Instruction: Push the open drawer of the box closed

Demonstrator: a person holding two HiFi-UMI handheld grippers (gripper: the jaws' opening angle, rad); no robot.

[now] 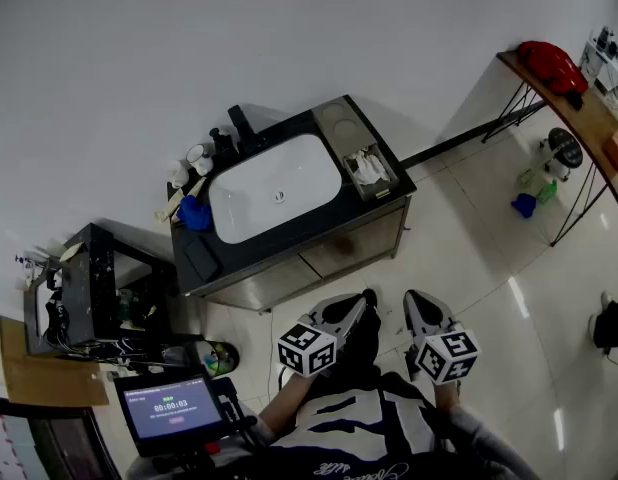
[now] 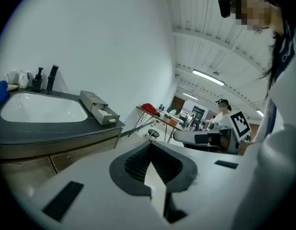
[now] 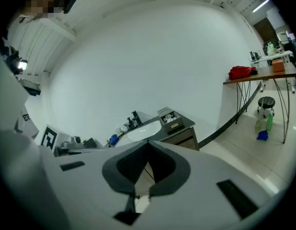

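A grey box [image 1: 341, 123] stands at the right end of a dark vanity top [image 1: 194, 268], with its drawer [image 1: 369, 171] pulled out toward the front and white items inside. The left gripper view shows the same box [image 2: 93, 101] and open drawer [image 2: 108, 115]; the right gripper view shows the box [image 3: 171, 118] farther off. My left gripper [image 1: 365, 298] and right gripper [image 1: 411, 298] hang low by the person's body, well short of the vanity. Both are shut with nothing between the jaws. Each sees its own closed tips: left gripper [image 2: 151, 150], right gripper [image 3: 148, 146].
A white sink basin [image 1: 274, 186] fills the vanity top, with a black faucet [image 1: 239, 123], small bottles and a blue cloth [image 1: 194, 213] at its left. A black cart [image 1: 99, 288] and a tablet screen [image 1: 174, 408] stand at left. A wooden table [image 1: 574, 108] with a red bag stands at right.
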